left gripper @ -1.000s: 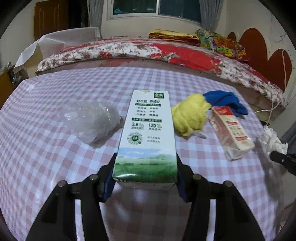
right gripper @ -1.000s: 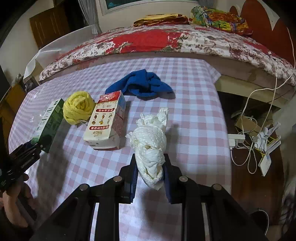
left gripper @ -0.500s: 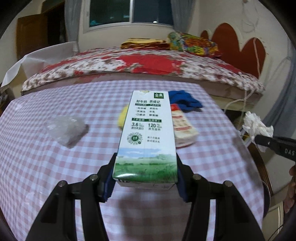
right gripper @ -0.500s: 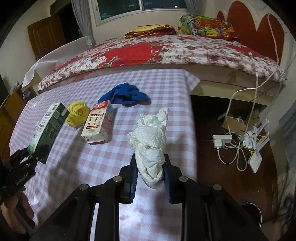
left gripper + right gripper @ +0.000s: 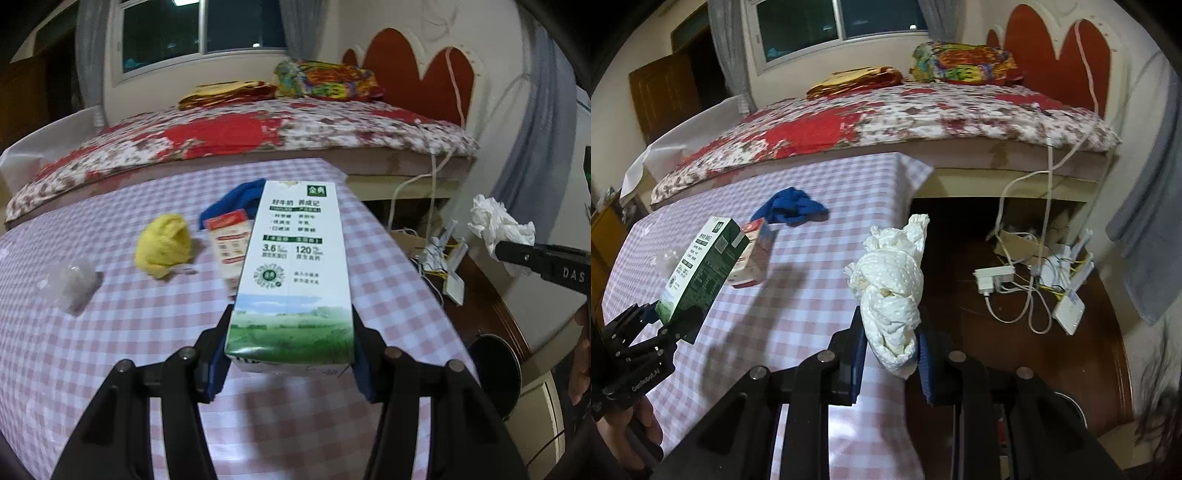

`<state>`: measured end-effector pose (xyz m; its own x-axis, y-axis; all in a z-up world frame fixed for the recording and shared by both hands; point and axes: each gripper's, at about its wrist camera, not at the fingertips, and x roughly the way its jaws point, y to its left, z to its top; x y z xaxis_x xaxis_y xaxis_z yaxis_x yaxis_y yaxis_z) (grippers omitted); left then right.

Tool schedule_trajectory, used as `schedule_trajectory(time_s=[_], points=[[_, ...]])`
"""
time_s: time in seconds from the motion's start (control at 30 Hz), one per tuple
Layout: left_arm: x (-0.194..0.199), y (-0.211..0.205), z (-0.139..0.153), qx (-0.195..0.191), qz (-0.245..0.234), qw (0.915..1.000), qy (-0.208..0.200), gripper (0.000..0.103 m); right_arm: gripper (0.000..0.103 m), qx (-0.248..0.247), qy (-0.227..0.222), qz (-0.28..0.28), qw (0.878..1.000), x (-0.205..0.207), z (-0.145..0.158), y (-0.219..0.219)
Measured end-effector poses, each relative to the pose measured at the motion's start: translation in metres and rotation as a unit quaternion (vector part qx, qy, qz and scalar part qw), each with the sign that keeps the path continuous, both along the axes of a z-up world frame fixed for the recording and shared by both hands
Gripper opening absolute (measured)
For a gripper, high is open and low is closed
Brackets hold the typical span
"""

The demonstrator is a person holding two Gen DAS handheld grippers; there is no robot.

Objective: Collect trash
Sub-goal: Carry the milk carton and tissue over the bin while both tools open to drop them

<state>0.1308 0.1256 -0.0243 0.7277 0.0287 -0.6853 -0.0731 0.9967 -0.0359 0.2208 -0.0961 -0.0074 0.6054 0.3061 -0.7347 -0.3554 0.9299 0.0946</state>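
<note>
I am seeing the left gripper (image 5: 290, 354) clamping the base of a green-and-white milk carton (image 5: 295, 266) between both pads, holding it raised above the checked tabletop (image 5: 110, 332) near its right edge. The right gripper (image 5: 891, 350) is pinching a crumpled white paper wad (image 5: 892, 291) in closed fingers, holding it off the tabletop's right edge, over the dark floor (image 5: 960, 295). Lying on the tabletop I am noting a red-and-white carton (image 5: 227, 245), a yellow cloth (image 5: 164, 245) just beside it, a blue cloth (image 5: 790, 210) behind, and a clear plastic wad (image 5: 72, 284) well apart to the left.
</note>
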Motion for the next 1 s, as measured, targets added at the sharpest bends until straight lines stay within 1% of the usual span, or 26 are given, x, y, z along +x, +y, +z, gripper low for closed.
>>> schedule_trajectory(time_s=[0.2, 0.5, 0.73, 1.0], points=[[0.004, -0.037, -0.001, 0.0, -0.036, 0.9993, 0.003, 0.056, 0.027, -0.001, 0.003, -0.029, 1.0, -0.005, -0.003, -0.039], [0.009, -0.088, -0.001, 0.002, -0.092, 0.9957, 0.009, 0.056, 0.027, -0.001, 0.014, -0.067, 0.998, -0.014, -0.015, -0.09], [0.009, -0.128, -0.004, 0.006, -0.137, 0.9904, 0.019, 0.056, 0.027, -0.004, 0.027, -0.094, 0.995, -0.024, -0.03, -0.126], [0.007, -0.174, -0.011, 0.016, -0.189, 0.9812, 0.038, 0.056, 0.027, 0.003, 0.044, -0.131, 0.99, -0.04, -0.048, -0.17]])
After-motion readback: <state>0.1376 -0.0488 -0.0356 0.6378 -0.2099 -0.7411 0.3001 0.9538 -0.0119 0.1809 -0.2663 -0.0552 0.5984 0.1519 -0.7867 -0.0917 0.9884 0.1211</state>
